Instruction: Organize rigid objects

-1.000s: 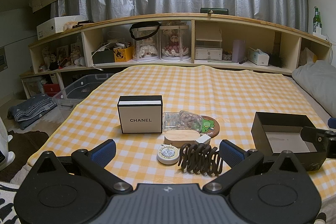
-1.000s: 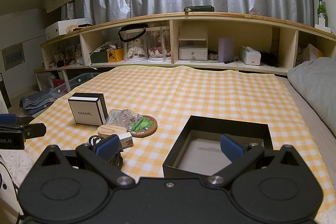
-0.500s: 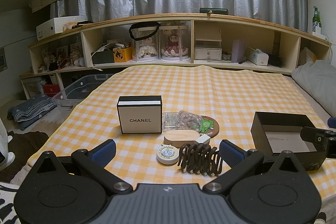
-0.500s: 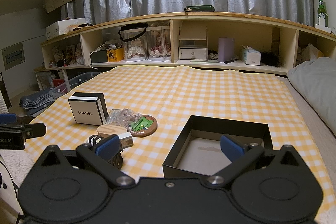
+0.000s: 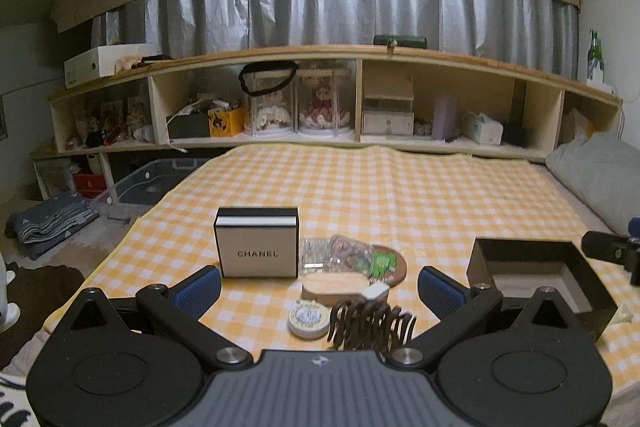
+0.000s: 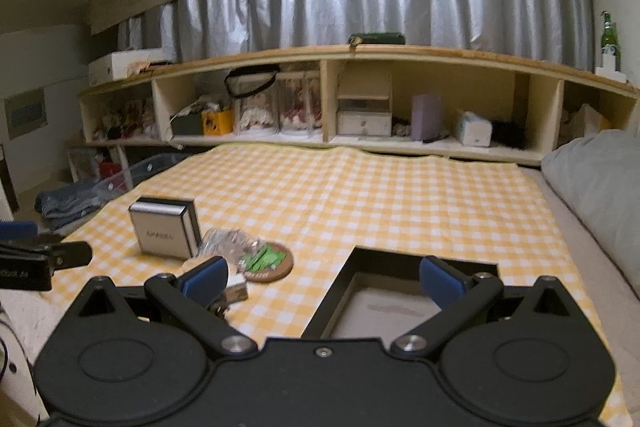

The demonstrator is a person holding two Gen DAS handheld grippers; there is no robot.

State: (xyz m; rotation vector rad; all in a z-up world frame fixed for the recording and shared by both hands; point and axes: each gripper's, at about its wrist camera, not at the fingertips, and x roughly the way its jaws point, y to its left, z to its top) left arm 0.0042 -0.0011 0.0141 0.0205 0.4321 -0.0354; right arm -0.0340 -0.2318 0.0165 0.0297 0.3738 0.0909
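Two grippers observed, both spread wide and empty. On the yellow-checked cloth (image 5: 400,195): one white cardboard box with black lid (image 5: 257,247), one round white tin (image 5: 307,318), one dark brown ridged plastic hair claw (image 5: 370,323), one oval wooden piece (image 5: 334,287), one round cork coaster with green print (image 5: 386,263). All sit between and ahead of the left gripper (image 5: 319,291). One open black square box (image 6: 400,291) lies just ahead of the right gripper (image 6: 323,281).

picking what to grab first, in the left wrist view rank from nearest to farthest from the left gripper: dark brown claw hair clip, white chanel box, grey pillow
1. Dark brown claw hair clip, directly ahead of the left gripper.
2. White Chanel box, farther ahead, slightly left.
3. Grey pillow, far right at the bed's edge.
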